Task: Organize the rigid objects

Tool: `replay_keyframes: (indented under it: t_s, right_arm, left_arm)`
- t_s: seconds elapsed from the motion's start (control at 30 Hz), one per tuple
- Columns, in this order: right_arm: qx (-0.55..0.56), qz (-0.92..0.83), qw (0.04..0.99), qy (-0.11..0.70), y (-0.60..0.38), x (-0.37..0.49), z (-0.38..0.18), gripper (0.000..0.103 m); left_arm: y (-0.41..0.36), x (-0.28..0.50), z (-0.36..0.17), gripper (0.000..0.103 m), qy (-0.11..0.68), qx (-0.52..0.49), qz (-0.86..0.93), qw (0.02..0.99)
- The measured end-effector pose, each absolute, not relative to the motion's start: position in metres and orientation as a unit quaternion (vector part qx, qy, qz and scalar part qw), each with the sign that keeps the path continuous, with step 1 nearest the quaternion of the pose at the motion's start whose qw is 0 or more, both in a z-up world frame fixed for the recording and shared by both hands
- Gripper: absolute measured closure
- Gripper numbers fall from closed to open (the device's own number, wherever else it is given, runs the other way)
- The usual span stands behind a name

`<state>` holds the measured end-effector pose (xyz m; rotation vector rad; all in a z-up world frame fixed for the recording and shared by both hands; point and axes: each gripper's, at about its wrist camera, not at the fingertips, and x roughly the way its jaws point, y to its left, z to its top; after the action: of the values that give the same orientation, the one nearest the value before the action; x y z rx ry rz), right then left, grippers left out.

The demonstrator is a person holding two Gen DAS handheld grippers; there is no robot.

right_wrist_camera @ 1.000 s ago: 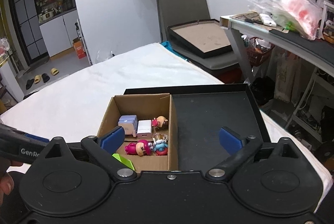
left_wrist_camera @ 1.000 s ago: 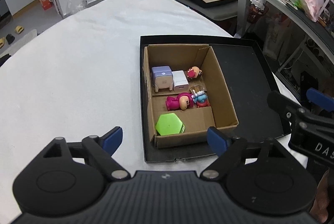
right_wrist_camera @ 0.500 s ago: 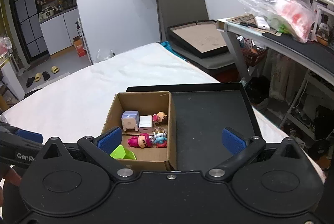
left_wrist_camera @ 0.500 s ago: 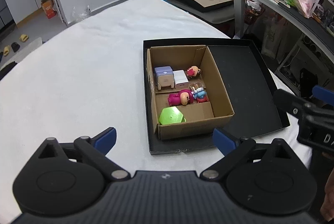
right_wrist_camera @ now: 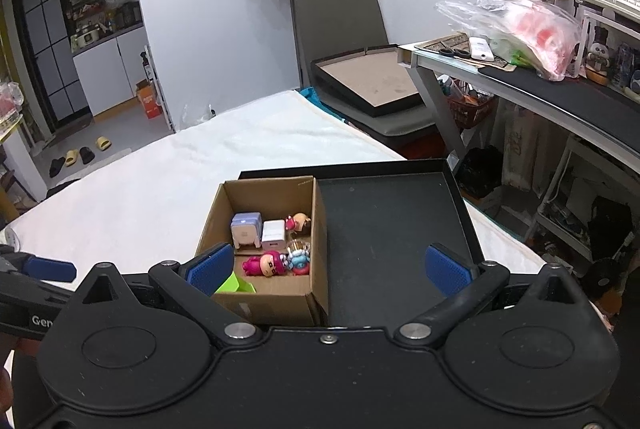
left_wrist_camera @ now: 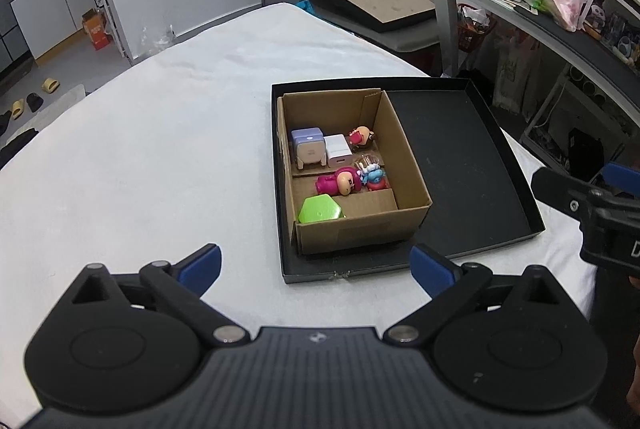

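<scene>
Cardboard box point(left_wrist_camera: 352, 173) sits in the left half of a black tray point(left_wrist_camera: 460, 165) at frame centre, on a white worktop point(left_wrist_camera: 140, 149). It holds small toys point(left_wrist_camera: 344, 181), a white charger point(left_wrist_camera: 339, 151) and a green hexagonal piece point(left_wrist_camera: 320, 210). Left gripper point(left_wrist_camera: 316, 263) and right gripper point(right_wrist_camera: 328, 263) each hold their fingers wide apart, empty, near the tray's front edge.

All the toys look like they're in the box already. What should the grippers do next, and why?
Probably just back away and finish. The left gripper and right gripper are both open and empty, the toys such as the pink figure and green block sit inside the cardboard box, and no loose toys show.
</scene>
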<state>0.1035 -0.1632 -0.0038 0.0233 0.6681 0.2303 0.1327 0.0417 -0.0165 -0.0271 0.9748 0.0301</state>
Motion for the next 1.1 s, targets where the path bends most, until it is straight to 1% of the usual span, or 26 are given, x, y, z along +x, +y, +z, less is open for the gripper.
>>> replay_keyframes:
  t_s: [0.7,0.8,1.1]
  right_arm:
    - [0.039,0.118,0.925,0.36,-0.174,0.077,0.001,0.0]
    - [0.052,0.131,0.922,0.359,-0.175,0.073,0.005,0.0]
    - [0.04,0.118,0.926,0.356,-0.173,0.072,0.008,0.0]
  left_arm:
    - [0.037,0.103,-0.008,0.003,0.462,0.0,0.013,0.887]
    - [0.039,0.101,-0.006,0.003,0.459,-0.002,0.019,0.888]
    - [0.042,0.099,-0.001,0.003,0.454,-0.006,0.023,0.891]
